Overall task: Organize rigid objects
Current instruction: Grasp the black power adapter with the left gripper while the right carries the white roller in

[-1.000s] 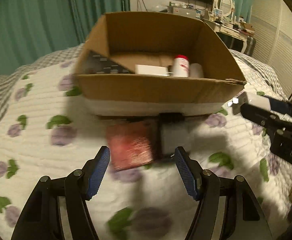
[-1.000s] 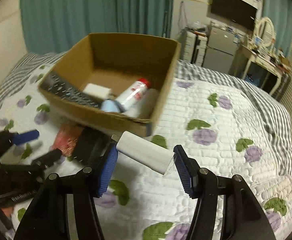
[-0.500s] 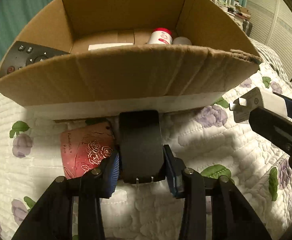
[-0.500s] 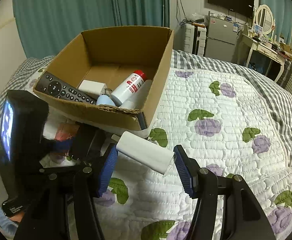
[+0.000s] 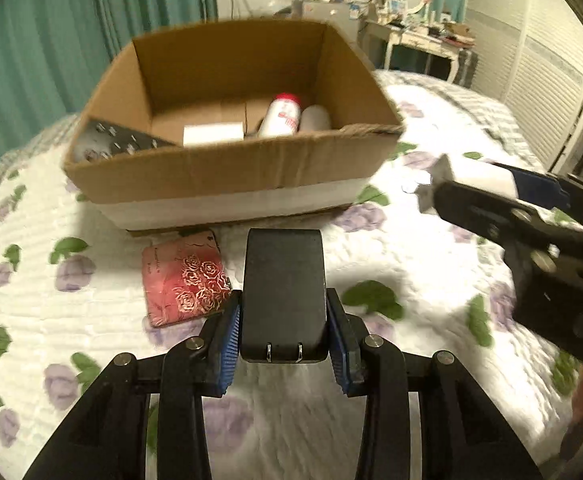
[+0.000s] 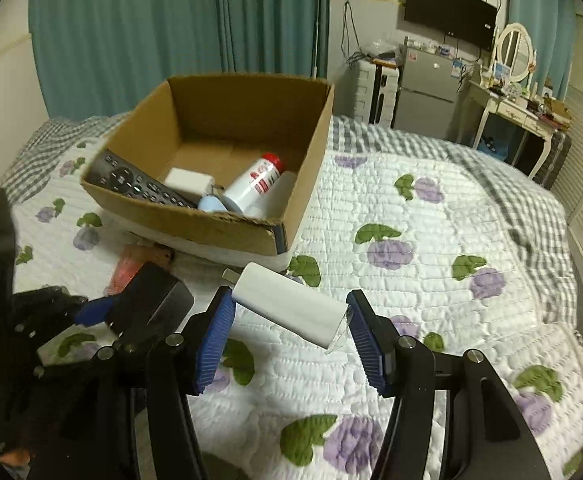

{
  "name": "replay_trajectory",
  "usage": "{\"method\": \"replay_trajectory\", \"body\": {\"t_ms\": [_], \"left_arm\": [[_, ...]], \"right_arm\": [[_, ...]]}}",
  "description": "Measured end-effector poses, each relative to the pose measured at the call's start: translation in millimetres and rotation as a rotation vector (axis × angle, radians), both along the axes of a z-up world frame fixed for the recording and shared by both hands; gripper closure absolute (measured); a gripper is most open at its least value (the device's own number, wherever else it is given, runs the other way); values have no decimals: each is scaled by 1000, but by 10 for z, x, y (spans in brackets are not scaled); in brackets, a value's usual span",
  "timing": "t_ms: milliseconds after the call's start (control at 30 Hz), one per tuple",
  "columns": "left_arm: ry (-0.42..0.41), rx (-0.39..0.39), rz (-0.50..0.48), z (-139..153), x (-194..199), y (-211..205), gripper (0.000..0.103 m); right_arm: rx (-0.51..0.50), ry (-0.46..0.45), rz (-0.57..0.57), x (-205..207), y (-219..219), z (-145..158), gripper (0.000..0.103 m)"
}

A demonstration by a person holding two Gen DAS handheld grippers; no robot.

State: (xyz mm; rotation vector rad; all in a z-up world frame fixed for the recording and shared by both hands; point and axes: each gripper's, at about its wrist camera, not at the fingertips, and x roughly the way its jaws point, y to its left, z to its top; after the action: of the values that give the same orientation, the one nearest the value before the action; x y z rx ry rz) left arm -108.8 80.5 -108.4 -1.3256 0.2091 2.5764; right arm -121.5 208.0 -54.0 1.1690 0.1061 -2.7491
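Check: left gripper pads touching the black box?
Touching. Left wrist view shows both blue pads of the left gripper pressed flush against the black box sides.

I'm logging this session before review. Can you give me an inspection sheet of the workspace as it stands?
Surface: quilted floral bedspread.
Job's things: cardboard box holding remote, white block, red-capped bottle; red rose-patterned case on the quilt.
Clutter: nothing seen.
Grippers: left hand-held gripper shut on black adapter; right hand-held gripper holds white charger.
Cables: wall cords behind.
Surroundings: teal curtains, TV, fridge, vanity table.
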Motion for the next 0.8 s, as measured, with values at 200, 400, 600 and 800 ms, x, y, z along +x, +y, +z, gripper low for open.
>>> {"method": "replay_trajectory", "body": {"t_ms": [200,400,600,800], "left_arm": [[96,32,5,497,164,-150,65],[216,39,27,1107,96,-348,65],[288,15,50,1382,-398,-444,65],[268,-28,60,1218,-1009,-393,65]], "right_arm": [[-15,64,2,156,-16,419,46],[-23,143,39,14,-101,853,46],[-42,201,75,-421,-197,1100,46],[-47,204,87,-987,-286,1018,46]]}}
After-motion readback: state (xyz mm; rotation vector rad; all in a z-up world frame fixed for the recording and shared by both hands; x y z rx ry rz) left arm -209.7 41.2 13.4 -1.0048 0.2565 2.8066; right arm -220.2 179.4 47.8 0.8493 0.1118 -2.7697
